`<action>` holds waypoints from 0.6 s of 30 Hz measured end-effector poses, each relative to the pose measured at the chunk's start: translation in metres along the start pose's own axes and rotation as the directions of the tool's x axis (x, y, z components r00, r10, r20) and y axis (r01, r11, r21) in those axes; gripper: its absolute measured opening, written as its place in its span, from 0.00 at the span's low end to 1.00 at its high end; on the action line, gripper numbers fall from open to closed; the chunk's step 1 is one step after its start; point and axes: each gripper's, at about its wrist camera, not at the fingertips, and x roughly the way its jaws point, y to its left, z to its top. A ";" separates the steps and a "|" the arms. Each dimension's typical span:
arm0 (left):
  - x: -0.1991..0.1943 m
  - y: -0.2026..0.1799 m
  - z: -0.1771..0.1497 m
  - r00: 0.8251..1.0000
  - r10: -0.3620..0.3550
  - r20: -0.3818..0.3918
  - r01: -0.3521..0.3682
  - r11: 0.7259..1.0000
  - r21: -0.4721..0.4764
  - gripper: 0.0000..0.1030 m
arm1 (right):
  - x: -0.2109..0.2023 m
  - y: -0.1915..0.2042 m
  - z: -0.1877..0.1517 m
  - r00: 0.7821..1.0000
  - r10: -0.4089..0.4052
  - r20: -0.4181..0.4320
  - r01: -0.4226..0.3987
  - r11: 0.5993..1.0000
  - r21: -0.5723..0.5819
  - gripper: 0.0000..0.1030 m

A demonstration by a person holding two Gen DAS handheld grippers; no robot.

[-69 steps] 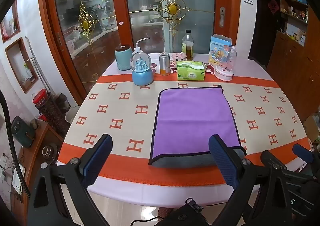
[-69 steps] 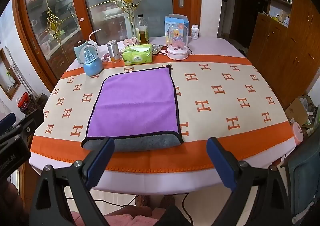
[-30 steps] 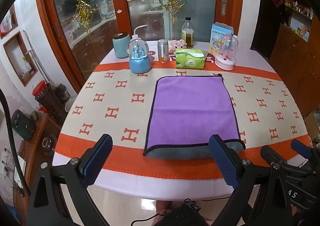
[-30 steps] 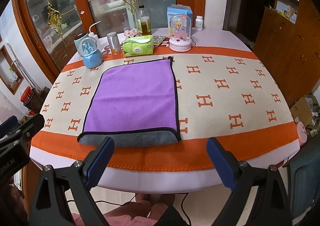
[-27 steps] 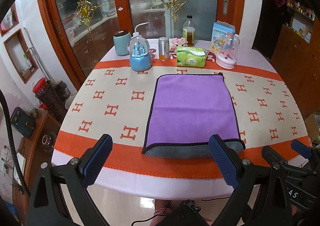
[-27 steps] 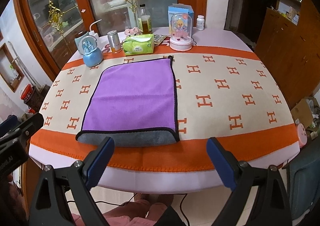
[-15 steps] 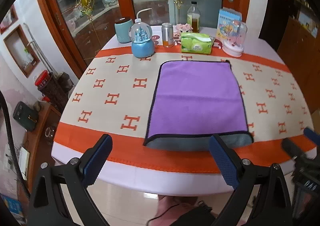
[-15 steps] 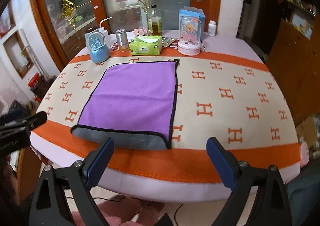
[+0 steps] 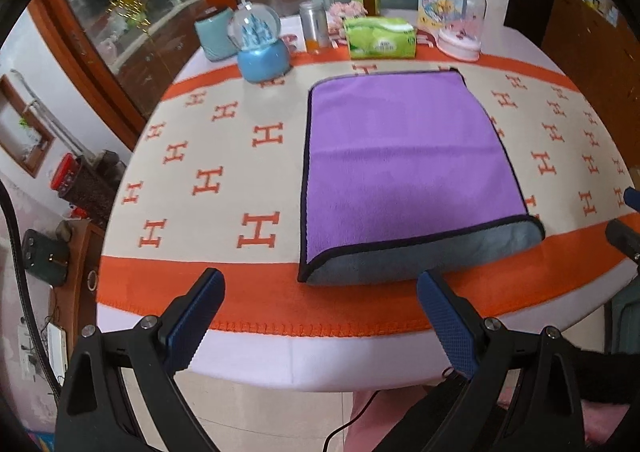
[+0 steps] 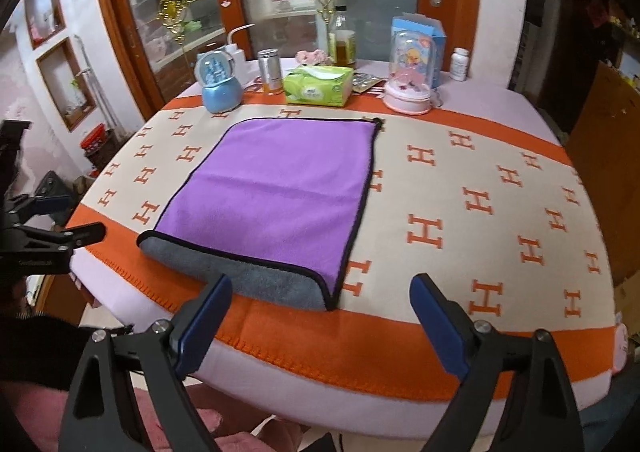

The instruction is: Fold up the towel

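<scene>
Left wrist — towel [image 9: 404, 168] flat, claws [image 9: 320, 316] [image 10: 320, 316] apart.

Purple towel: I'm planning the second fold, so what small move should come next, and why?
Probably bring the right claw forward to the purple towel's near right corner. Both it and the left claw are open and empty, short of the table, and the towel lies flat, folded once with its grey side showing along the near edge.

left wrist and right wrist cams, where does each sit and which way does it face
Left wrist: on the left gripper, off the table's near edge, facing the purple towel; its open fingers show.
Right wrist: on the right gripper, facing across the towel's near right corner; open fingers, left gripper at left.
Shared: towel, snow globe, tissue pack.
</scene>
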 end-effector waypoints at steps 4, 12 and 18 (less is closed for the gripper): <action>0.022 0.007 0.002 0.999 -0.024 -0.026 0.025 0.999 0.020 0.94 | 0.016 0.001 -0.003 1.000 0.023 -0.013 -0.023 1.000 -0.014 0.88; 0.072 0.016 0.011 0.994 -0.072 -0.087 0.077 0.996 0.054 0.94 | 0.058 0.002 -0.015 0.994 0.053 -0.095 -0.055 0.998 -0.016 0.79; 0.100 0.014 0.012 0.984 -0.086 -0.155 0.099 0.992 0.083 0.94 | 0.081 -0.002 -0.017 0.988 0.043 -0.148 -0.041 0.999 0.013 0.71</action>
